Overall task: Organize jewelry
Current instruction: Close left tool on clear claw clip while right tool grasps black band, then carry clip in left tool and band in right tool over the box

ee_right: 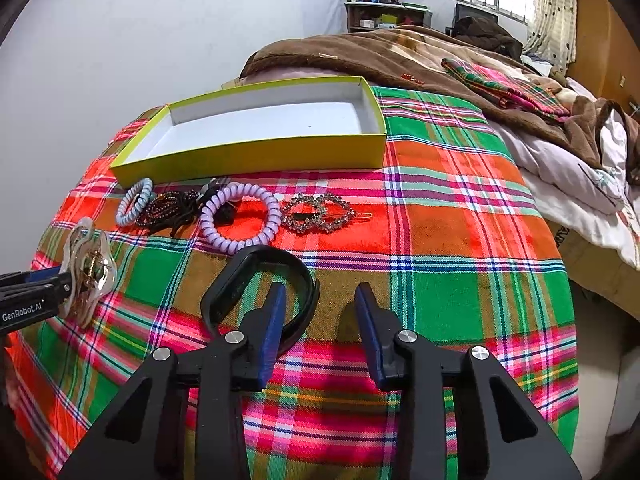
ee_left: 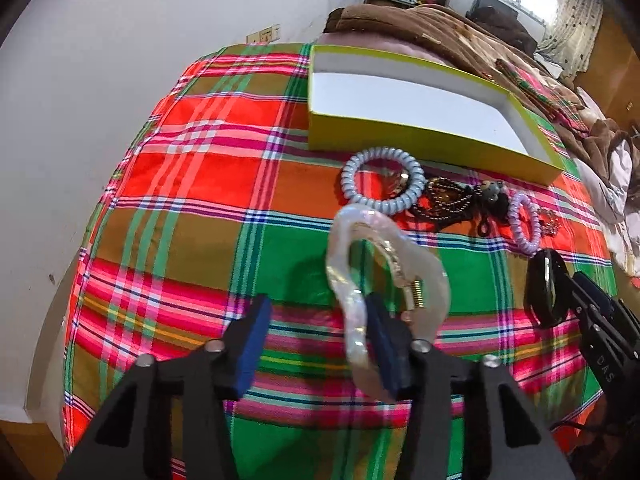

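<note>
Near the cover's (ee_left: 200, 200) front edge, the left gripper (ee_left: 318, 304) gapes, one finger hooked in the clip (ee_left: 340, 264); the right gripper (ee_right: 320, 292) gapes too, one finger inside the black band (ee_right: 280, 254). Pick-up seems in hand: each likely needs a firmer hold before carrying to the box (ee_right: 248, 156) at the far edge.

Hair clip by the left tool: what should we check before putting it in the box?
1. Hair clip squeezed between both pads of the left tool: not ok, it touches only one finger.
2. Box open with room inside: ok.
3. Way to the box free: not ok, a blue hair tie lies in front of it.
4. Black band squeezed by the right tool: not ok, it loops around one finger.
5. Clip lifted off the checked cloth: cannot tell.
</note>
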A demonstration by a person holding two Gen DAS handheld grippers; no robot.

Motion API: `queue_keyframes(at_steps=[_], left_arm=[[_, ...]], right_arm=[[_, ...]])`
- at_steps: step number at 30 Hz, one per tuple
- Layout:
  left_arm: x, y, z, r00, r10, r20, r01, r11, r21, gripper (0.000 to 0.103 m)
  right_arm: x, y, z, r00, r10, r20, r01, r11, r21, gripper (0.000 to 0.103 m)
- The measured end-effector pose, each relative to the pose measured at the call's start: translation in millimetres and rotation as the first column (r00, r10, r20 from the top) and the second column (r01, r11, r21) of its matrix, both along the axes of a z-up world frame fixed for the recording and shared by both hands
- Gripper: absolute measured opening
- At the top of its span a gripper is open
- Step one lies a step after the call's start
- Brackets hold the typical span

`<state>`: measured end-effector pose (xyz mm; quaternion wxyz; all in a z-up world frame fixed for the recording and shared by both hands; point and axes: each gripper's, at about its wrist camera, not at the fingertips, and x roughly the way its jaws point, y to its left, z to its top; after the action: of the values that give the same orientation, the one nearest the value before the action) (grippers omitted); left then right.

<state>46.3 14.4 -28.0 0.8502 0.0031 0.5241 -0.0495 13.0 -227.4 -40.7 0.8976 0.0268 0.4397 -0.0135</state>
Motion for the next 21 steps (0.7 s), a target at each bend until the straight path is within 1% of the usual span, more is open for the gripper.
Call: queue_keyframes(at_steps=[1, 2, 5, 7, 10, 13, 15, 16, 21], left_arm=[[-1, -1, 0, 1.0, -0.008, 0.004, 0.008, 1.0, -0.005, 0.039], [-2, -2, 1, 1.0, -0.012, 0.005, 0.012, 1.0, -0.004, 0.038], [-2, -3, 2, 0.999, -0.03, 0.011, 0.03, 0.999, -0.011, 0.03], [-2, -5, 2, 0.999, -0.04, 0.009, 0.04, 0.999, -0.015, 0.025], [-2, -5, 4, 0.999, -0.046, 0.01, 0.046, 0.998, -0.036, 0.017], [-3, -7, 6, 0.998, -0.054, 0.024, 0.054, 0.998, -0.029, 0.015], [-4, -8, 8, 0.998, -0.058, 0.033, 0.059, 0.998, -0.03, 0.013], [-4, -7, 9, 0.998, -0.058, 0.039, 0.059, 0.998, -0.036, 0.012], [-3, -3, 13, 0.997, -0.053, 0.048, 0.056, 0.997, -0.045, 0.011]], right_arm=[[0, 1, 0, 1.0, 0.0, 0.002, 0.0, 1.0, -0.003, 0.035], [0, 2, 1, 1.0, 0.004, 0.004, -0.004, 1.0, -0.002, 0.029], [-2, 6, 2, 1.0, 0.02, 0.007, -0.02, 1.0, -0.004, 0.02], [-2, 8, 2, 1.0, 0.029, 0.009, -0.029, 1.0, -0.008, 0.017], [-2, 8, 3, 0.999, 0.03, 0.014, -0.029, 1.0, -0.01, 0.015], [-3, 6, 3, 1.0, 0.024, 0.019, -0.024, 1.0, 0.002, 0.011], [-5, 5, 6, 0.999, 0.021, 0.031, -0.021, 1.0, 0.003, 0.006], [-6, 4, 7, 0.999, 0.02, 0.039, -0.02, 1.0, 0.003, 0.0], [-7, 3, 9, 0.999, 0.024, 0.043, -0.025, 1.0, 0.014, 0.0]])
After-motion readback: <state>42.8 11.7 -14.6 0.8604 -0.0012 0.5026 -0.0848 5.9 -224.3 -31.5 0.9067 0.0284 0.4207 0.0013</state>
